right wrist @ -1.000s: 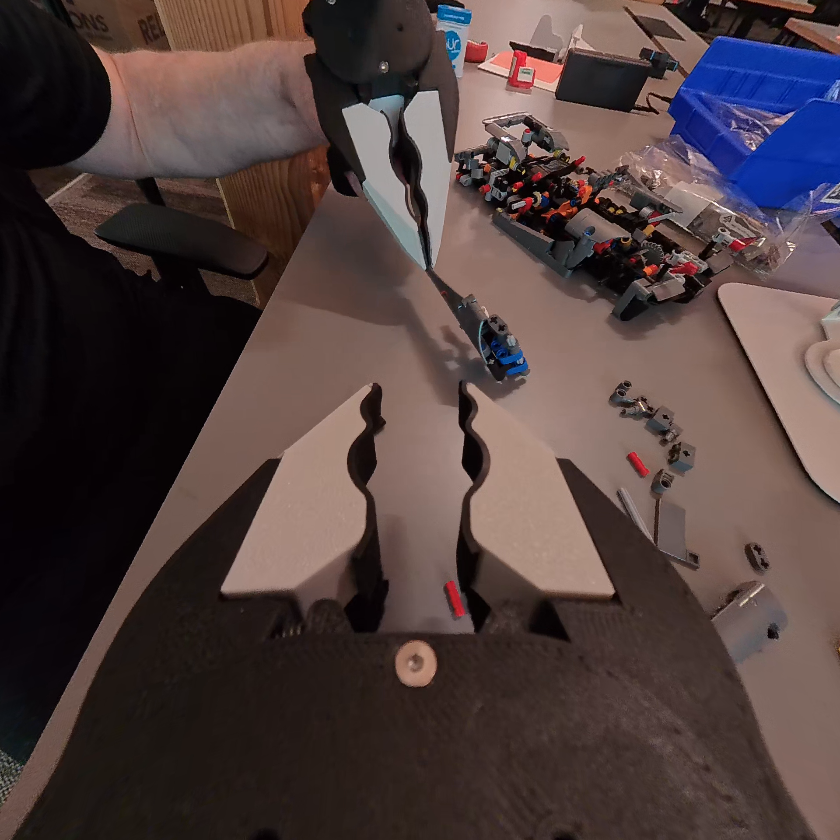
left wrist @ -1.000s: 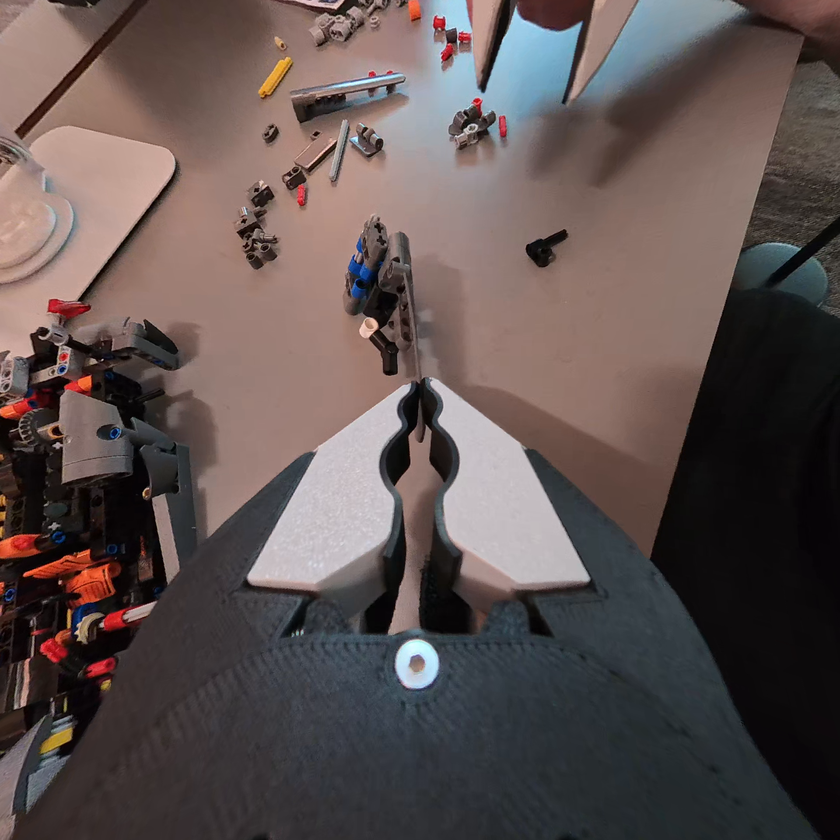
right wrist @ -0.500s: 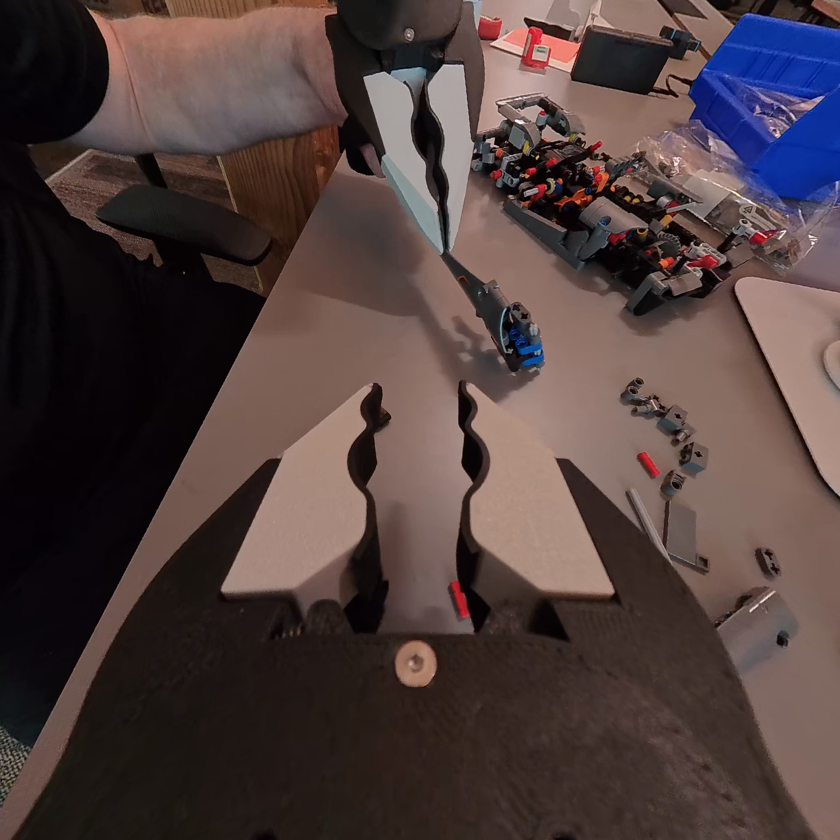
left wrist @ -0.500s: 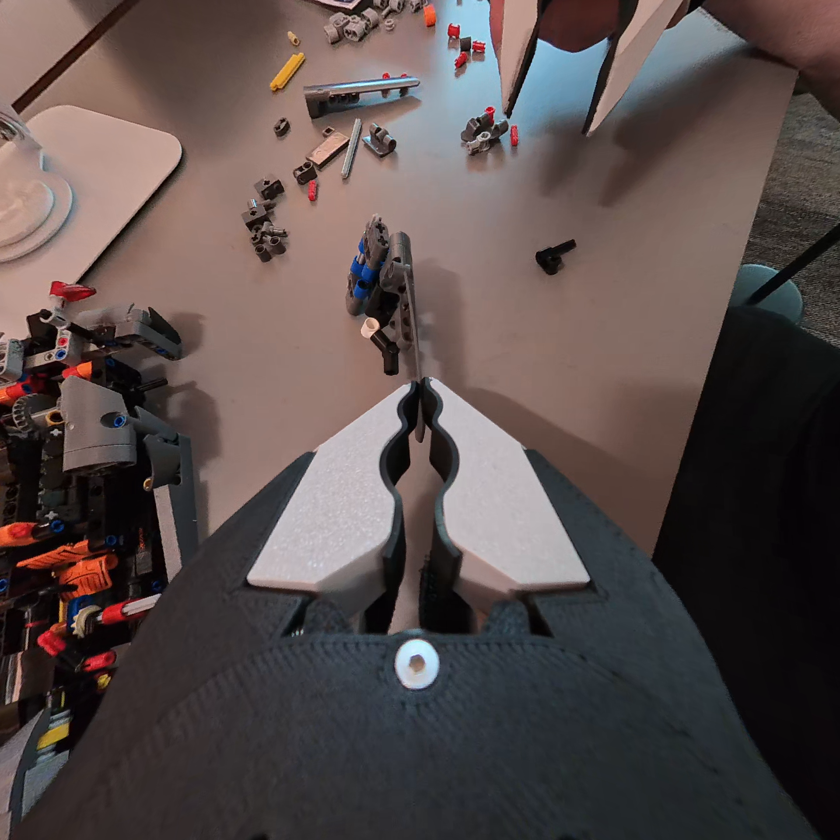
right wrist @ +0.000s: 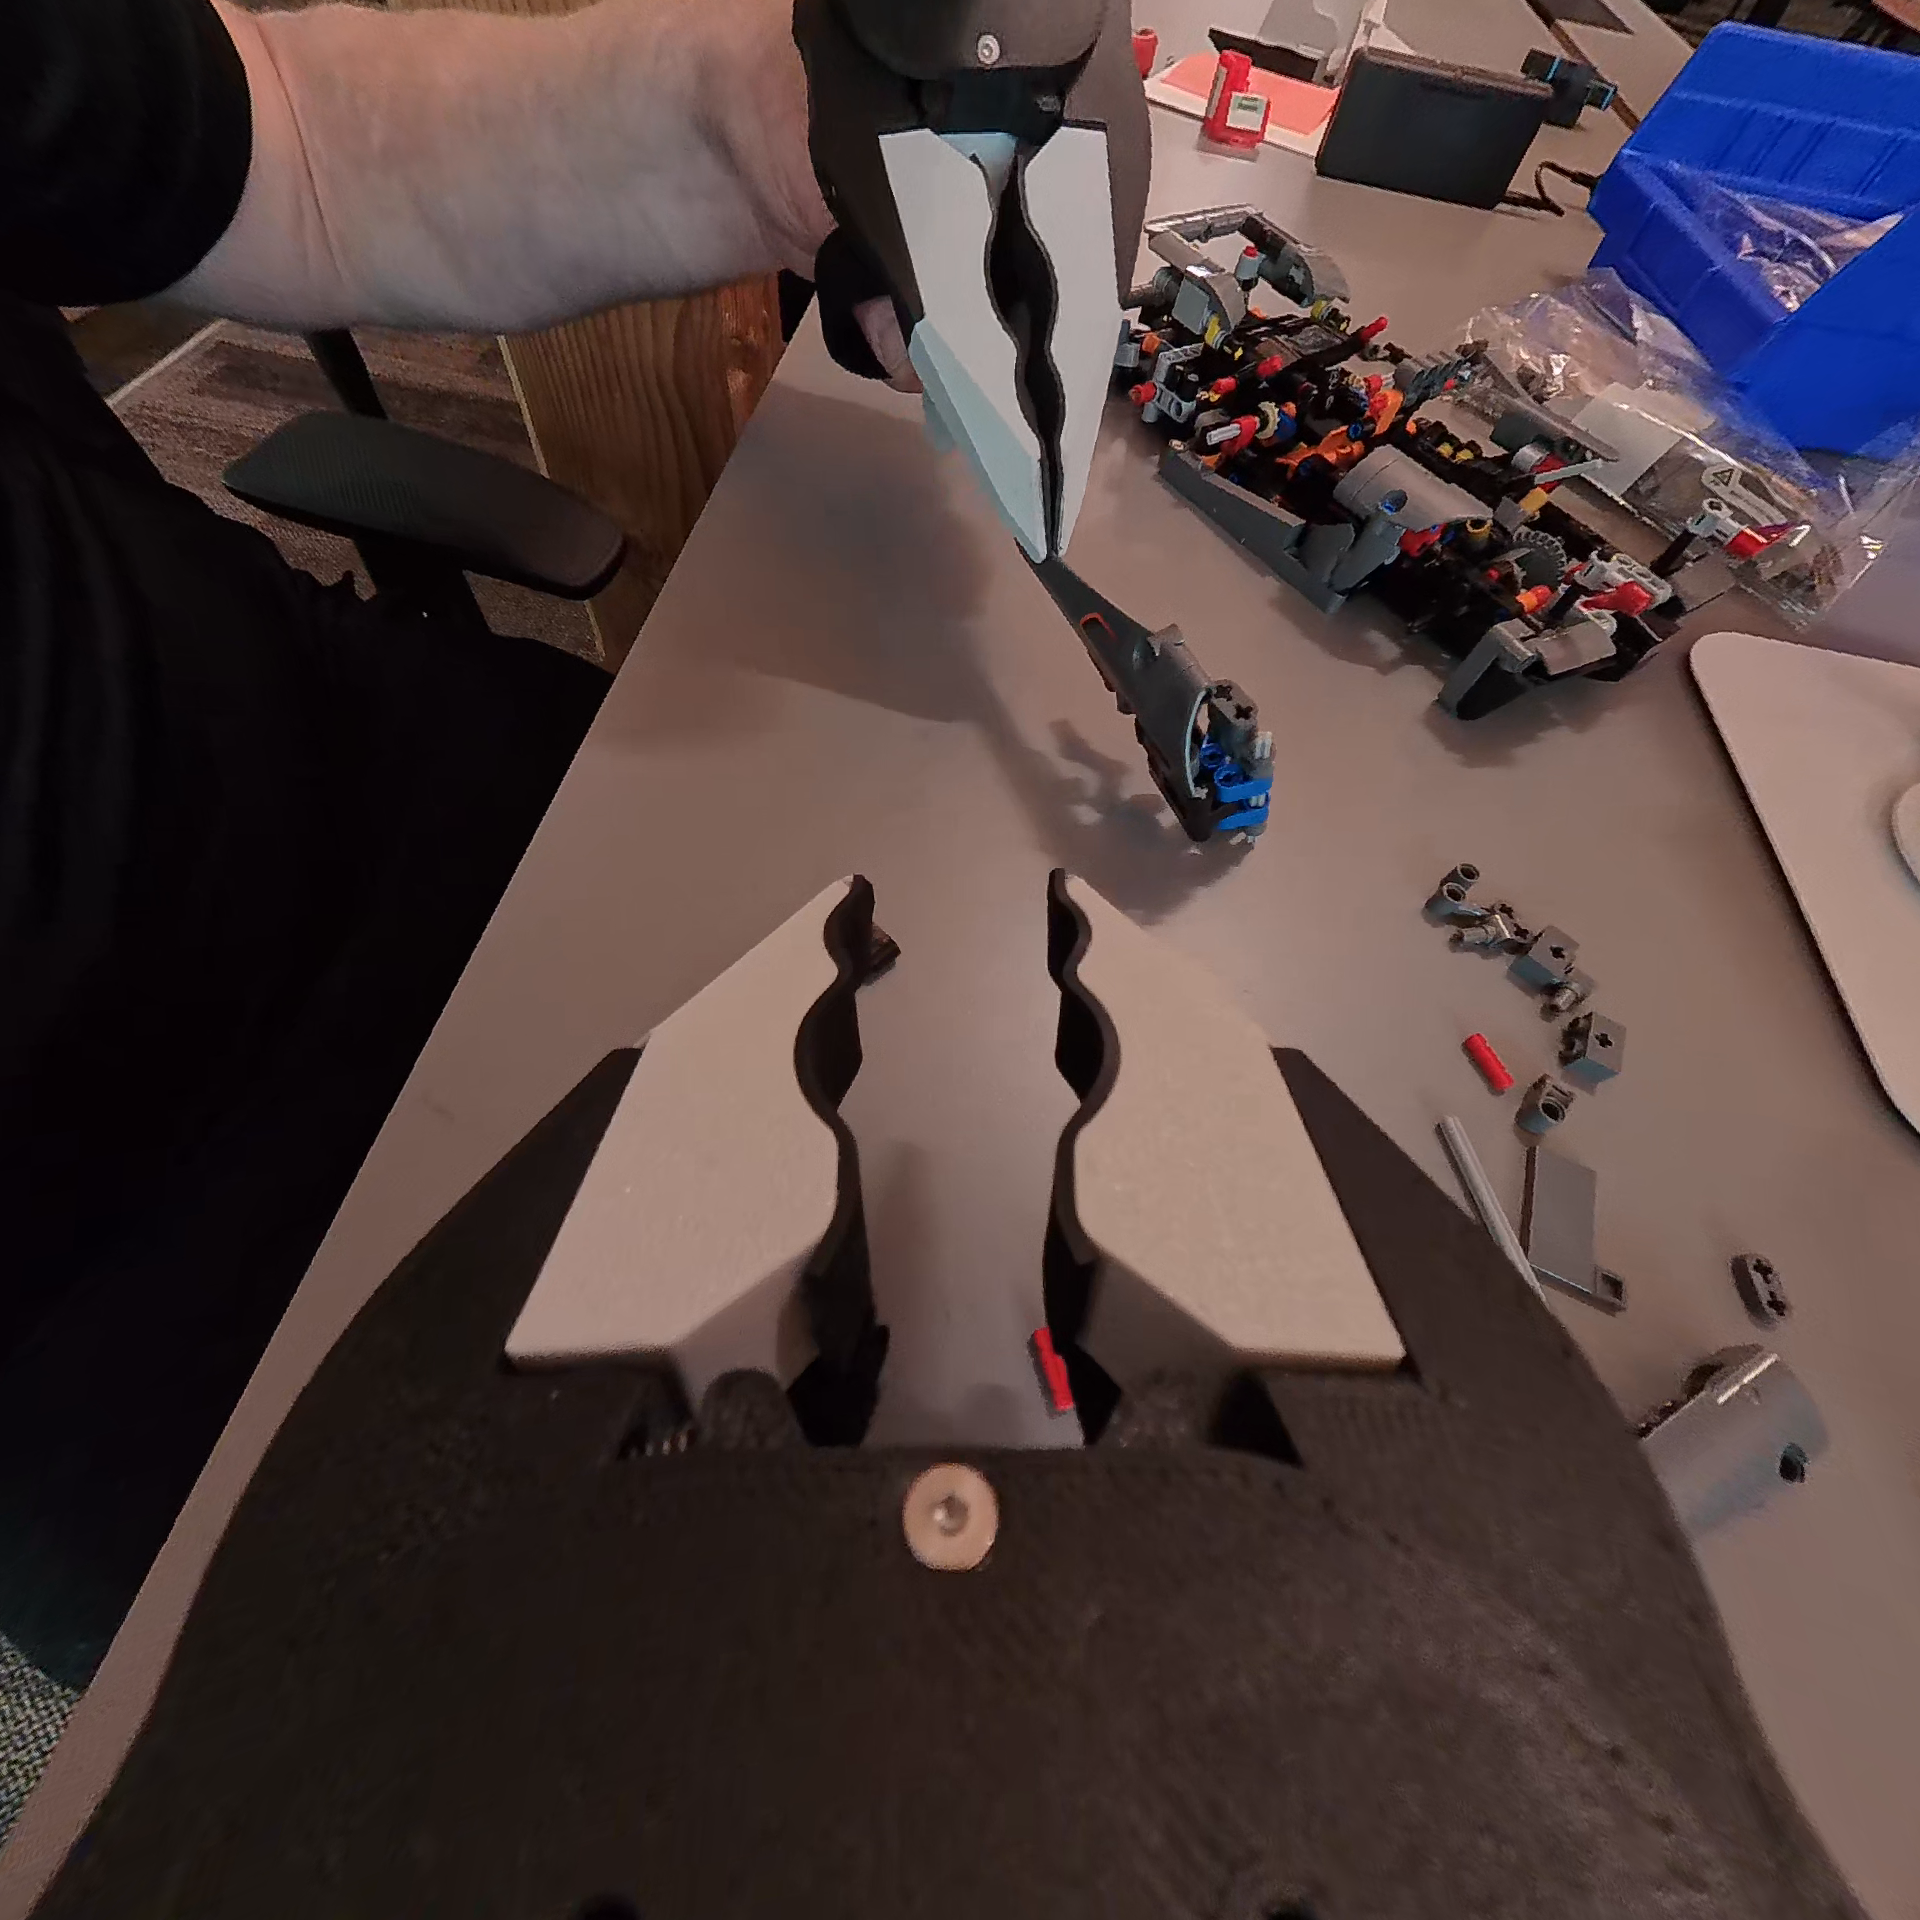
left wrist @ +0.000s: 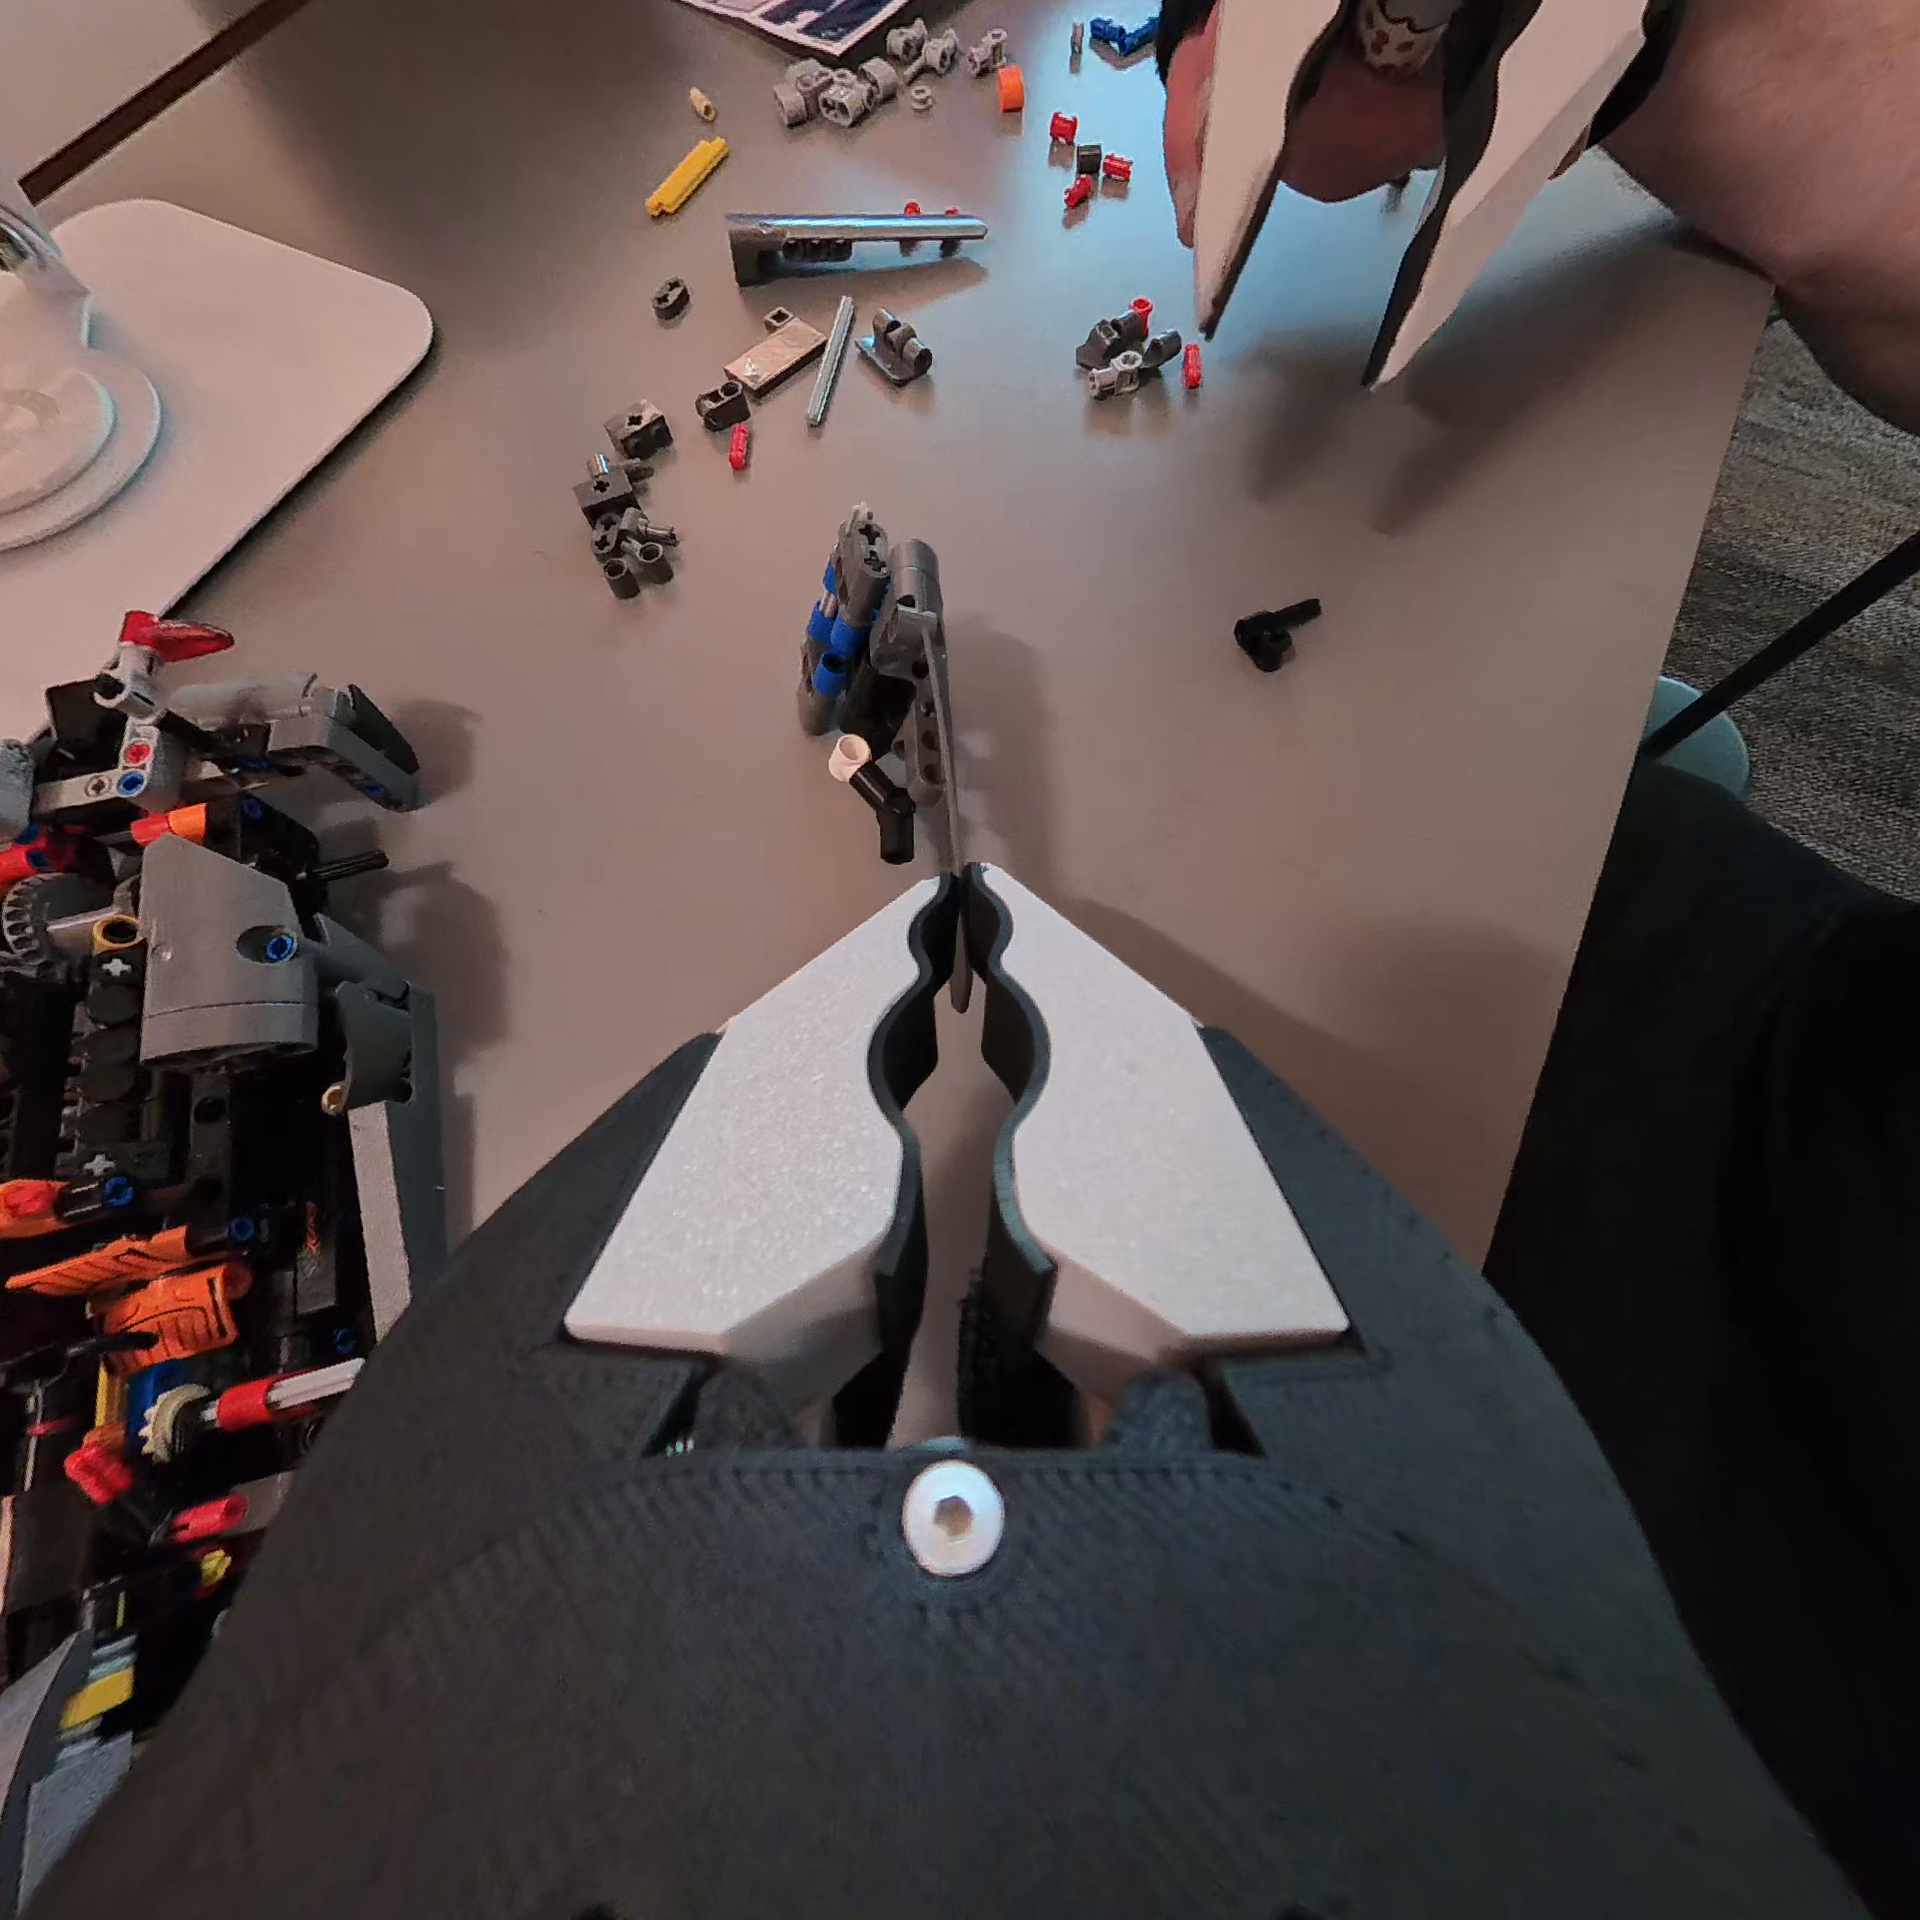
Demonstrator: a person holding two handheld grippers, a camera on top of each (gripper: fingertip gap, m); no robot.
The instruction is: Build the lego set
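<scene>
- Left wrist view: the left tool (left wrist: pixel 958 883) is closed tight on the thin dark end of a small sub-assembly (left wrist: pixel 883 665) of grey, black and blue pieces. It holds that piece out ahead of its tips, over the grey surface (left wrist: pixel 1299 935).
- Same view: the far end of the sub-assembly looks close to the surface, but contact cannot be told from here. A black pin (left wrist: pixel 1276 630) lies apart to its right, and loose grey pieces (left wrist: pixel 623 509) and a long grey beam (left wrist: pixel 852 241) lie beyond it.
- Same view: the half-built car model (left wrist: pixel 156 1018) sits at the left edge, well apart from the held piece. The right tool (left wrist: pixel 1299 343) hangs over the far right of the surface with its fingers spread wide and nothing between them.
- Right wrist view: the right tool (right wrist: pixel 956 883) is wide open and empty. A small red pin (right wrist: pixel 1051 1371) shows on the surface between its fingers, near their roots, not gripped.
- Same view: the left tool (right wrist: pixel 1051 545) points down and pinches the sub-assembly (right wrist: pixel 1195 748) by its dark handle end, the blue end lowest.
- Judgement: the step in hand seems to be adding a part to the held sub-assembly. The next move likely calls for the right tool to close on one small loose part and line it up with a hole, while the left holds steady.
</scene>
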